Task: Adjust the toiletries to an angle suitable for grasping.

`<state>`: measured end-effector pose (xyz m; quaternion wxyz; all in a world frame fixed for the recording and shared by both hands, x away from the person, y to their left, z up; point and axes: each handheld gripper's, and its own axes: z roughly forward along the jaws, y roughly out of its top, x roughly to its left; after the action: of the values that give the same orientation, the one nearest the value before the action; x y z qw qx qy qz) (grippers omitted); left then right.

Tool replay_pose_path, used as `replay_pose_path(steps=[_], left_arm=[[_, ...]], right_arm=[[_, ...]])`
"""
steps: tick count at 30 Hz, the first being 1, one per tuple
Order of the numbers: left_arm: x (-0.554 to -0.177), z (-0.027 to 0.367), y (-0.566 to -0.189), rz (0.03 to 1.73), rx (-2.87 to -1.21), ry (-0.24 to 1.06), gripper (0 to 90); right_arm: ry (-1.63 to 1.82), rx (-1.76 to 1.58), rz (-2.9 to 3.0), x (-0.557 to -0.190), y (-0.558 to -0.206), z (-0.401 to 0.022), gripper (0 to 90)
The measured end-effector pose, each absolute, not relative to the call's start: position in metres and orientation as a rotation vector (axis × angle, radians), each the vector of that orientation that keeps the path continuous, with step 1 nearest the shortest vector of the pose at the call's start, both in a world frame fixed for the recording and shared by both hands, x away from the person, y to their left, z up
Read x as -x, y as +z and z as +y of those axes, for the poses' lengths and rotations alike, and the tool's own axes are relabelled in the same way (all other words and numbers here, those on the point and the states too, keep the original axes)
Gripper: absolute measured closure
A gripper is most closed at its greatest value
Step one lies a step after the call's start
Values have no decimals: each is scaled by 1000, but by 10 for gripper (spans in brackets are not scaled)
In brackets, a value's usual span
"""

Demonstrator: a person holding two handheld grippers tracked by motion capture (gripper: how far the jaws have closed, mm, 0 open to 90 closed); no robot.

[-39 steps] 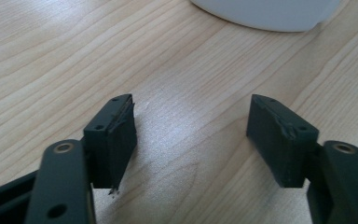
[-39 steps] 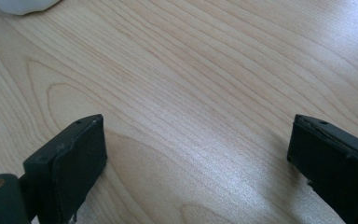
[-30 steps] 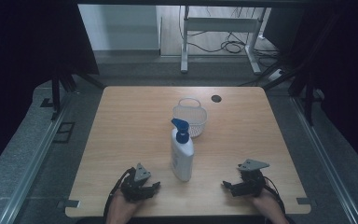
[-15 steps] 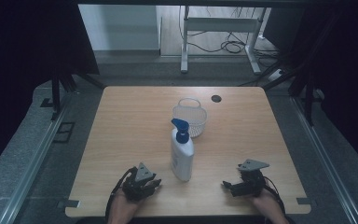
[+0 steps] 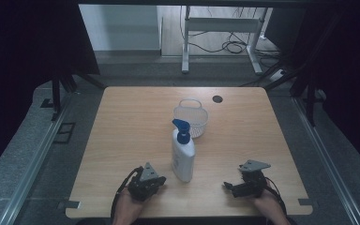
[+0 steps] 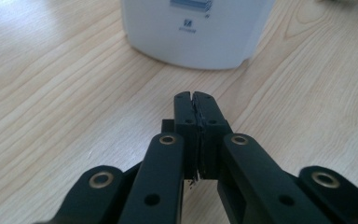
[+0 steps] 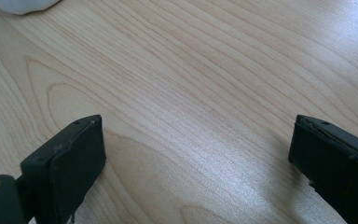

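Start of the work, by the look of it: nothing gripped yet. Left gripper [image 5: 158, 180] at 7 o'clock on the table [image 5: 122, 140], jaws just closed pad to pad on nothing, tips aimed at the foot of the bottle [image 6: 196, 32] just ahead, not touching. Right gripper [image 5: 228, 187] at 5 o'clock, jaws spread wide over bare wood, well apart from the bottle.

Bottle [image 5: 183, 157] upright just below table centre, white with a blue pump head. Basket [image 5: 191, 117] right behind it toward 12 o'clock, seemingly empty, standing close; touching or not, cannot tell.

Likely next: reopen the left jaws wide enough for the bottle's body, or bring the already open right gripper across, then close on the body low enough to keep the bottle from tipping. Basket probably the goal, a guess only.

Count: one bottle, one basket, two grippers, one round cable hole [image 5: 217, 99] near the far edge at 1 o'clock.
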<state>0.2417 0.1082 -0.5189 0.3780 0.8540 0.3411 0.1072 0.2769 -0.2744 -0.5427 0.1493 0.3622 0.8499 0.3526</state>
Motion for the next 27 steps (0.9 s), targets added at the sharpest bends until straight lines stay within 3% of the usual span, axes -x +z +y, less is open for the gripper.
replay_pose_path(steps=[27], left_arm=[[-256,71,-522,783,-2187,201,891]], right_arm=[[1011,-1038,2445,-278,-543,-274,23]])
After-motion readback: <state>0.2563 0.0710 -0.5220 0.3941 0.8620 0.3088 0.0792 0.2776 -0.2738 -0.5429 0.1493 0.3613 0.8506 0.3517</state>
